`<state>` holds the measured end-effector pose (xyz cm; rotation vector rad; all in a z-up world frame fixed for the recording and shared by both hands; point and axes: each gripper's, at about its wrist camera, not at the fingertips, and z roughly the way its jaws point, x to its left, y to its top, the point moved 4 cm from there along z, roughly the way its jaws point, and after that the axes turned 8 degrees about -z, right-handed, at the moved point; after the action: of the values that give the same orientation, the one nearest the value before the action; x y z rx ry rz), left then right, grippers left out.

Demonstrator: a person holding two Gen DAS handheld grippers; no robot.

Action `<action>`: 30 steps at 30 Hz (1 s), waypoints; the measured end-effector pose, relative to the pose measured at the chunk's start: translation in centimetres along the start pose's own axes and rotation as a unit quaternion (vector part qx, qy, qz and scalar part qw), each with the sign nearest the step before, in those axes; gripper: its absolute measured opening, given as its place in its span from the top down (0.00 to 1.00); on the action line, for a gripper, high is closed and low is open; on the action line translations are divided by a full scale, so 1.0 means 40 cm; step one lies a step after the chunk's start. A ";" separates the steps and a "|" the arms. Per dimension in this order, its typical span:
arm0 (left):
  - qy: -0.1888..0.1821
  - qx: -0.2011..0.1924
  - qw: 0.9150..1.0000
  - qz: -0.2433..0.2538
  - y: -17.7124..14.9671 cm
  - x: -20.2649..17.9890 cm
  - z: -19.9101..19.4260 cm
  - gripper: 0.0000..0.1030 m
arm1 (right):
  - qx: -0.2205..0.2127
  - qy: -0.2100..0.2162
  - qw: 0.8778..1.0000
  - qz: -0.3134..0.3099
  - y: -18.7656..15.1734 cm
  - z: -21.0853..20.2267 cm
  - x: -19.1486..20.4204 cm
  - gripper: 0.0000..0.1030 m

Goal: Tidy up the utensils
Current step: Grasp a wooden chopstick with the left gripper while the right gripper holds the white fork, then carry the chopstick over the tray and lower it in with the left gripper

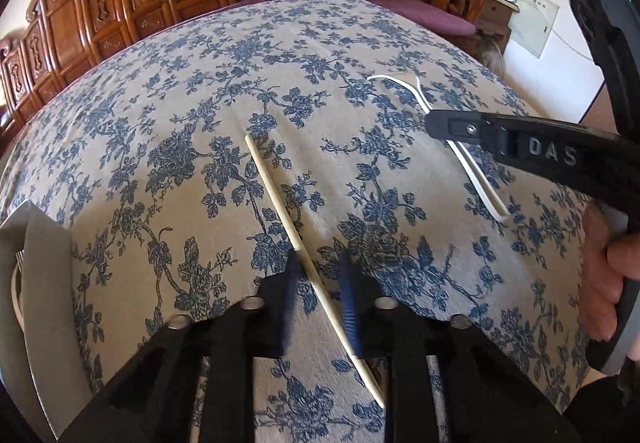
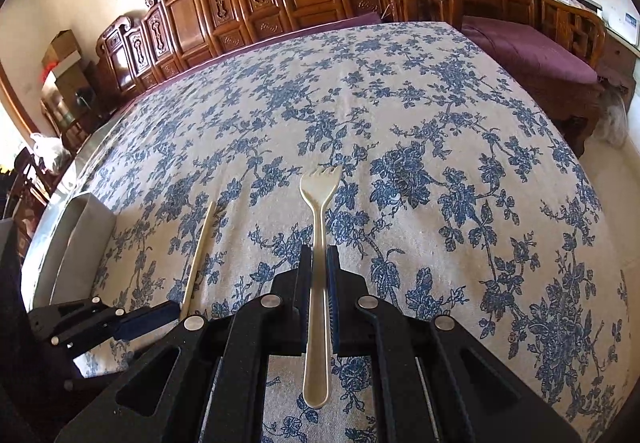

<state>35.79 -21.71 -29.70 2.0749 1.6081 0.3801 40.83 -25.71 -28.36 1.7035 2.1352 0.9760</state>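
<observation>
At the far left stands one grey organizer tray [image 1: 44,283], a fork partly visible inside. One wooden chopstick [image 1: 280,203] lies on the floral-clothed table [image 1: 320,83], its long axis running away from the left gripper [image 1: 320,275], whose fingers stand apart around it, not clamped. Rightward, the right gripper [image 2: 319,263] has its fingers closed on one white plastic fork [image 2: 318,243], tines pointing away.
</observation>
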 end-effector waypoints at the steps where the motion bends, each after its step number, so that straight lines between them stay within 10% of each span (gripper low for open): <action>1: -0.002 0.001 1.000 -0.003 0.003 0.004 0.001 0.87 | 0.000 0.001 1.000 0.000 0.000 0.000 0.000 0.91; 30: 0.050 -0.029 0.998 -0.035 -0.062 0.215 -0.207 0.96 | 0.019 0.005 0.994 -0.105 -0.017 0.023 0.225 0.91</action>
<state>31.95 -11.31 -24.66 1.9782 1.7026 0.5084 38.21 -17.05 -27.55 1.4559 2.2959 0.8916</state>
